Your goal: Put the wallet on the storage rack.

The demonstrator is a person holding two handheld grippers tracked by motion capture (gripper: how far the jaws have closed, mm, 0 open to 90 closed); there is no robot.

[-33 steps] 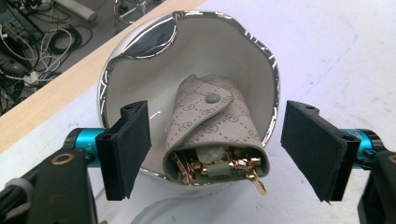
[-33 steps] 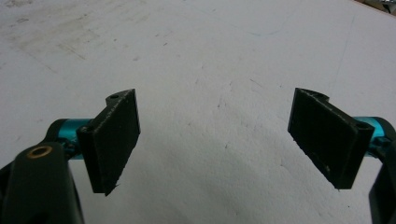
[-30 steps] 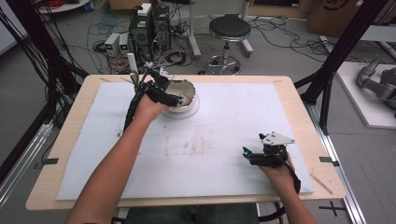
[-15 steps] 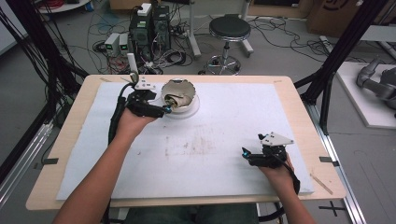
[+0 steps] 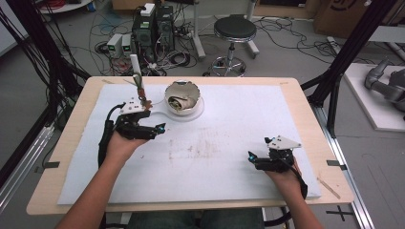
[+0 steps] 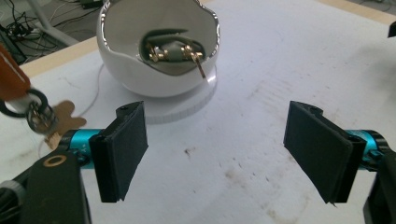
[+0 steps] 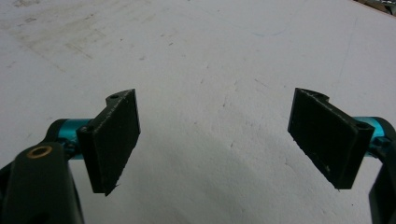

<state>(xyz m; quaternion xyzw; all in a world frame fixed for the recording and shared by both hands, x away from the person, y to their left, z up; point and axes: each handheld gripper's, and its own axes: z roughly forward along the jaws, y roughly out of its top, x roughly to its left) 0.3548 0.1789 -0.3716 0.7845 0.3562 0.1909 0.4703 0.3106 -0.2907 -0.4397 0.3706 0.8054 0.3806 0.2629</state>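
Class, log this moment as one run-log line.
left gripper: open, empty, short of white bowl | bowl: small items inside | right gripper: open, empty, over white mat

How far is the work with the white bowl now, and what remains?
Done, it seems: a green and gold item lies inside the white bowl. In hand: nothing; the left gripper is open just short of the bowl, and the right gripper is open over the white mat. Left, perhaps: the keyring beside the bowl.

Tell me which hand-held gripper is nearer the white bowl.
The left hand-held gripper: it sits just beside the bowl, jaws open. The right hand-held gripper rests far off near the table's front right, also open.
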